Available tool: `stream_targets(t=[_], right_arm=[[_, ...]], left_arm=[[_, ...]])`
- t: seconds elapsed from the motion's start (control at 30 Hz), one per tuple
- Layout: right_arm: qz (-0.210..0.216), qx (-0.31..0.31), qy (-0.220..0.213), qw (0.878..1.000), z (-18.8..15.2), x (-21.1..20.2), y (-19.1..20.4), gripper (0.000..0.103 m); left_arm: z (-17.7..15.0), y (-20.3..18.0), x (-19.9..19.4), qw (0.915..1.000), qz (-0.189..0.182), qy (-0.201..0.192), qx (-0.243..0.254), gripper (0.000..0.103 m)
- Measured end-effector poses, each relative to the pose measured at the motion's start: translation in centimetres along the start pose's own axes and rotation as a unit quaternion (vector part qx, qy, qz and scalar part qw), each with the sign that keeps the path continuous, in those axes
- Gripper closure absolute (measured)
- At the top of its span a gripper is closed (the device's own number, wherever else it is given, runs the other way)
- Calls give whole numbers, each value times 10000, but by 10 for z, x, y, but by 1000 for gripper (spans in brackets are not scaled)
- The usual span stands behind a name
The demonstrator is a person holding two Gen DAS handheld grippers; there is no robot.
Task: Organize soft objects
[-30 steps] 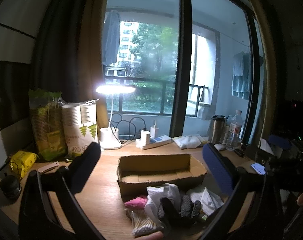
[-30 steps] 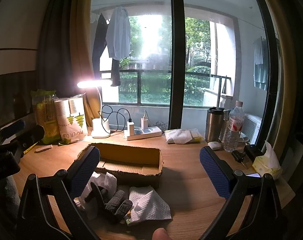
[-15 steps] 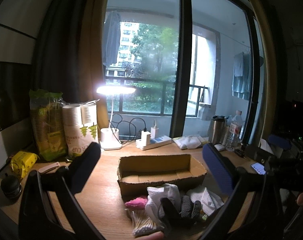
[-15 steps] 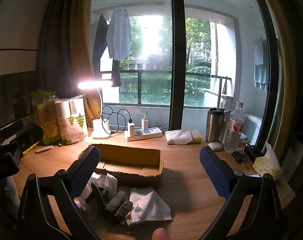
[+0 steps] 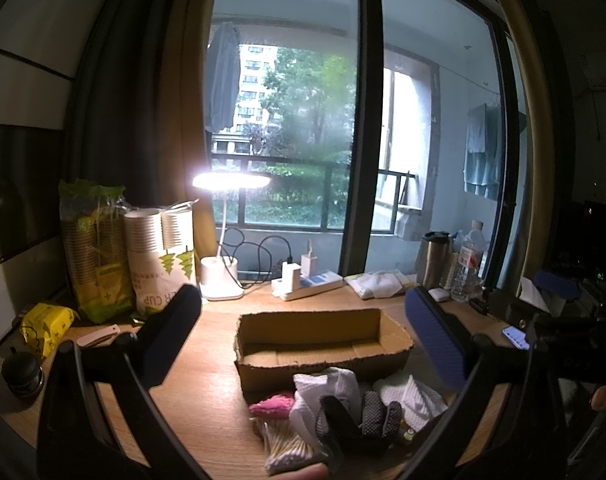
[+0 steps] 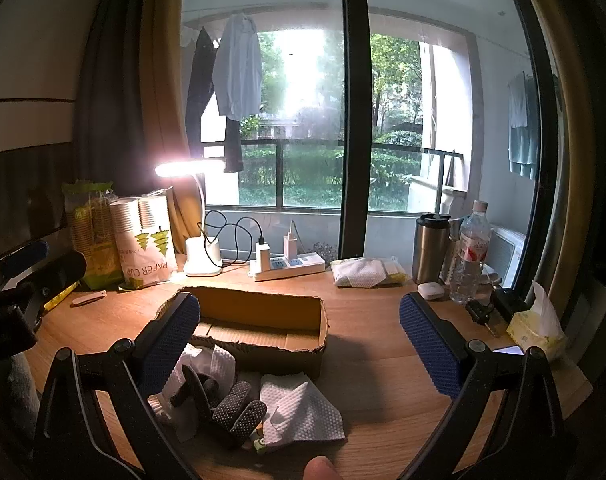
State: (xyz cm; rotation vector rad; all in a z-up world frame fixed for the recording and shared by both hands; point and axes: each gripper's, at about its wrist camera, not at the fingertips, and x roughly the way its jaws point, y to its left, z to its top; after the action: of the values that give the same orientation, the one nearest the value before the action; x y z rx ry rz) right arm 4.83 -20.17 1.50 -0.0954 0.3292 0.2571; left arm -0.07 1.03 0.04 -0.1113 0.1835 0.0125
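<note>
An open cardboard box (image 5: pixel 323 340) (image 6: pixel 259 320) lies empty on the wooden desk. In front of it sits a heap of soft things: a dark dotted glove (image 5: pixel 363 420) (image 6: pixel 227 404), white cloths (image 5: pixel 417 400) (image 6: pixel 299 408), a pink knitted piece (image 5: pixel 273 404) and a bag of cotton swabs (image 5: pixel 287 448). My left gripper (image 5: pixel 303 332) hovers open above the heap and box, holding nothing. My right gripper (image 6: pixel 299 328) is open too, above the box's right end, with the heap low between its fingers.
At the back stand a lit desk lamp (image 5: pixel 223 276), a power strip (image 5: pixel 307 284), paper cup packs (image 5: pixel 159 256), a folded white cloth (image 6: pixel 367 272), a steel tumbler (image 6: pixel 431 248) and a water bottle (image 6: pixel 469 256). A tissue pack (image 6: pixel 537 328) and a phone (image 5: pixel 515 336) lie right.
</note>
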Motion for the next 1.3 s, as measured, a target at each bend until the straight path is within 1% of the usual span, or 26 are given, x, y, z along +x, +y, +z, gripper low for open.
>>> stream_targets(t=[0.73,1.3], right_arm=[[40,15,32,10000,-2,3,4,1],[56,46,91,9999,-7,8,2,1]], left_arm=[[2,1,-1,10000,16,23,-15,0],[-5,5,5,9999,54,89,-44,0]])
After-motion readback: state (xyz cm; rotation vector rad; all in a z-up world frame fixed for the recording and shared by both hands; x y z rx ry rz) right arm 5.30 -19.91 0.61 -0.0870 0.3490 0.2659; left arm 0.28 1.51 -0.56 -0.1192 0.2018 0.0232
